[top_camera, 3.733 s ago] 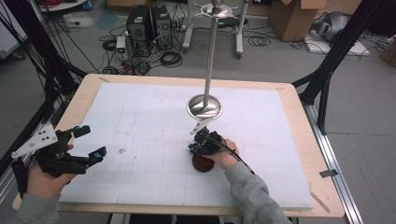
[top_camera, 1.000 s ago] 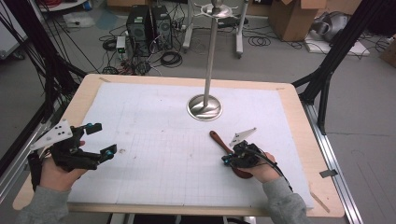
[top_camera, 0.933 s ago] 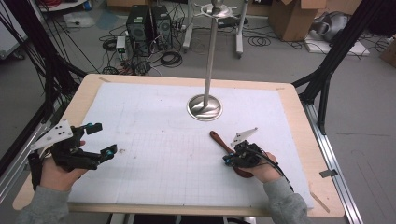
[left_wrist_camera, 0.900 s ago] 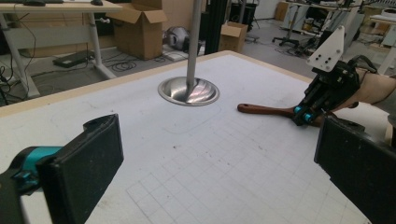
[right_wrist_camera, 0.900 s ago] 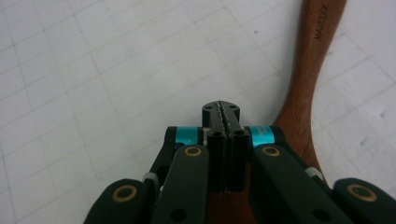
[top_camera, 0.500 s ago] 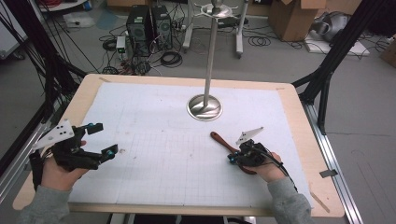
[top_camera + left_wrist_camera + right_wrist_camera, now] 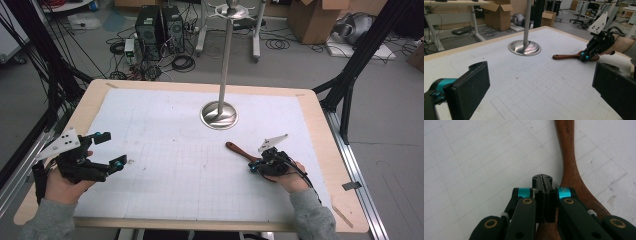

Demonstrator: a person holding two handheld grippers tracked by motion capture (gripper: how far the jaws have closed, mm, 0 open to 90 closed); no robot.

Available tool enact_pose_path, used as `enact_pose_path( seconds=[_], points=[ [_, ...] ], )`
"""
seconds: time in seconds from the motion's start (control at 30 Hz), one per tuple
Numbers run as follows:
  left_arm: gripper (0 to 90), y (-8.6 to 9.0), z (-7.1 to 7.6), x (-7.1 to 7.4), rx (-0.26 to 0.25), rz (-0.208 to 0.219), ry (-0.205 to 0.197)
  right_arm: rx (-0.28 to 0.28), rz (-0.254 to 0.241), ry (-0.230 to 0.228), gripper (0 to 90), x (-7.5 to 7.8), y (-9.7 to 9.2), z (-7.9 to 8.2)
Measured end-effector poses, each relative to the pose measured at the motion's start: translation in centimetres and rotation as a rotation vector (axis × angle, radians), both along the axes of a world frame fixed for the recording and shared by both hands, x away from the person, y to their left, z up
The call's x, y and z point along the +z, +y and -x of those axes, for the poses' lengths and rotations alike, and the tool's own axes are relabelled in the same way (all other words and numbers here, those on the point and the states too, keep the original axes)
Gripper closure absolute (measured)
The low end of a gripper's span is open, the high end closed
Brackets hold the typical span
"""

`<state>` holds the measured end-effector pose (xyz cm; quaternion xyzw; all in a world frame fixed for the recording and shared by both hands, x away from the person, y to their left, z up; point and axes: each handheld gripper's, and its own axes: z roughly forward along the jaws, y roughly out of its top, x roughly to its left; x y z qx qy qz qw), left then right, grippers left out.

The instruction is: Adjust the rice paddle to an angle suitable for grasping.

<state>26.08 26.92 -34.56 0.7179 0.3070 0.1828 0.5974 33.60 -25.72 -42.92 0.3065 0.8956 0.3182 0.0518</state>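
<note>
A robotics lab or workshop: a wooden-edged table (image 7: 320, 125) covered in white gridded paper stands inside a black metal frame (image 7: 357, 60), with black computer towers (image 7: 157, 25), tangled cables (image 7: 180, 62) and brown cardboard boxes (image 7: 312, 20) on the grey floor beyond its far edge.

A white gridded mat (image 7: 165, 145) covered the wooden tabletop (image 7: 320, 125), and near its far middle a shiny metal stand (image 7: 219, 114) rose on a round base. Beyond, on the floor, sat two black computer towers (image 7: 160, 27) amid tangled cables (image 7: 182, 62), with cardboard boxes (image 7: 312, 20) off right.
</note>
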Motion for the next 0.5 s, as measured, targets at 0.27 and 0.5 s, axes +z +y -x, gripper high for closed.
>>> enact_pose_path(
  seconds=[0.27,0.5],
  points=[
    [1.8,0.0,-0.2,-0.1,0.003,0.001,0.004,0.001,-0.045,-0.042,89.5,1.2,-0.2,0.4],
    [1.8,-0.1,-0.1,-0.1,0.002,-0.003,0.004,-0.004,-0.034,-0.089,74.5,2.9,0.0,0.5]
  ],
)
